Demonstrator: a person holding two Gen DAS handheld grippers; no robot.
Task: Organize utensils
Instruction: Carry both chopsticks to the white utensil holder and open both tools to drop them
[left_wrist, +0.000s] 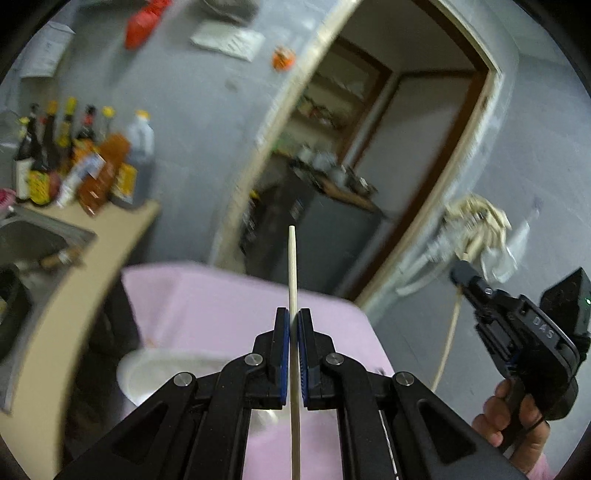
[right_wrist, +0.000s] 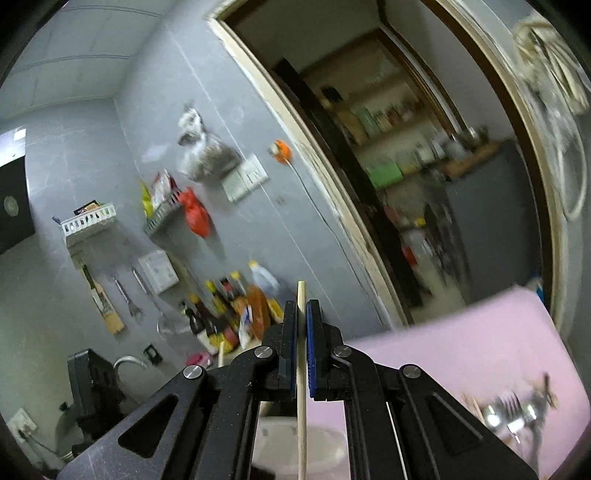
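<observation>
Chopstick (left_wrist: 293, 280) in left tongs (left_wrist: 294, 325), utensil pile (right_wrist: 517, 410) (right view only)

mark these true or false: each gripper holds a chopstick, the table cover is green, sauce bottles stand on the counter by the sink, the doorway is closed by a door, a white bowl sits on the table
1. Each gripper holds a chopstick. True: the left gripper is shut on a pale chopstick, and the right gripper on another chopstick.
2. The table cover is green. False: the table cover is pink.
3. Sauce bottles stand on the counter by the sink. True: the sauce bottles crowd the counter beside the steel sink.
4. The doorway is closed by a door. False: the doorway stands open onto a room with shelves.
5. A white bowl sits on the table. True: the white bowl is below the left fingers.
</observation>
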